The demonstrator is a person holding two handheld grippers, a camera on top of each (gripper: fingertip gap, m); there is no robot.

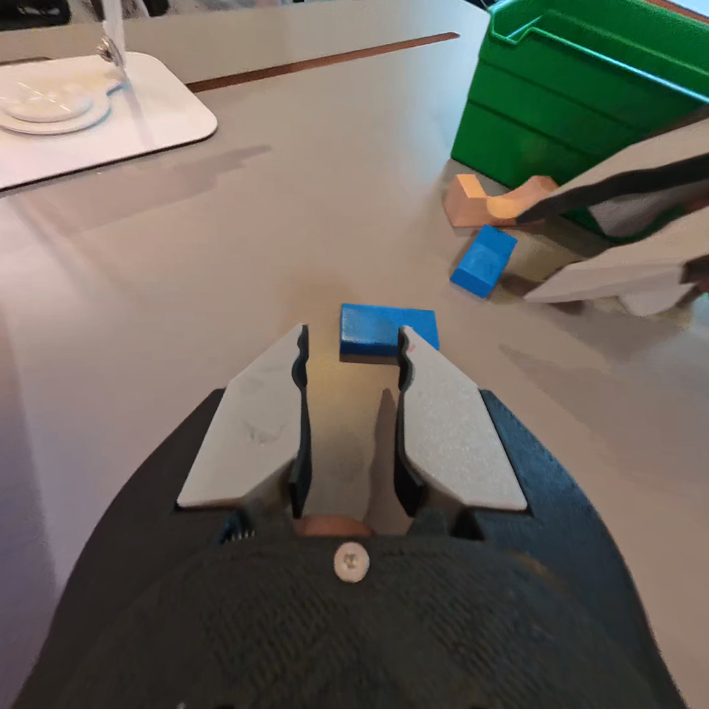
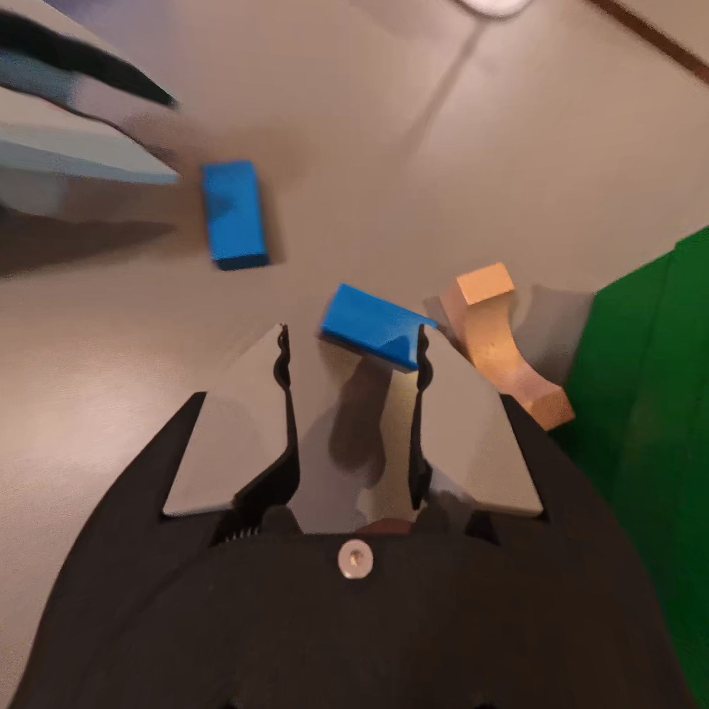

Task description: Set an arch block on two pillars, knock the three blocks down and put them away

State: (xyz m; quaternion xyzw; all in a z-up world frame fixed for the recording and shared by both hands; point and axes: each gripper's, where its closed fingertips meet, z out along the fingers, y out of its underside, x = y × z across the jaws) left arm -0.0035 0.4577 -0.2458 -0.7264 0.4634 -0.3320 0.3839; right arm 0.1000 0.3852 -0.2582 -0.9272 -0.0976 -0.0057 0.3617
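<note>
Three blocks lay toppled before you: two blue pillars (image 1: 387, 330) (image 2: 368, 326) flat, the tan arch block (image 2: 495, 345) curve-up beside the green bin (image 1: 568, 96). Your left gripper (image 1: 351, 333) and right gripper (image 2: 351, 333) both gaped, empty.

The table (image 1: 345, 192) is seen as a smooth, slightly glossy grey surface. The two blue blocks (image 1: 370, 330) (image 1: 483, 261) appear painted, with a matt finish. The arch block (image 2: 495, 345) looks like bare, unpainted wood, smooth and dull. The green bin (image 1: 575, 96) appears to be glossy moulded plastic. A white mat (image 1: 169, 115) is shown smooth and faintly shiny. The left gripper (image 1: 353, 337) has a rough black printed body, matt grey fingers (image 1: 261, 422) and a metal screw (image 1: 351, 562).
</note>
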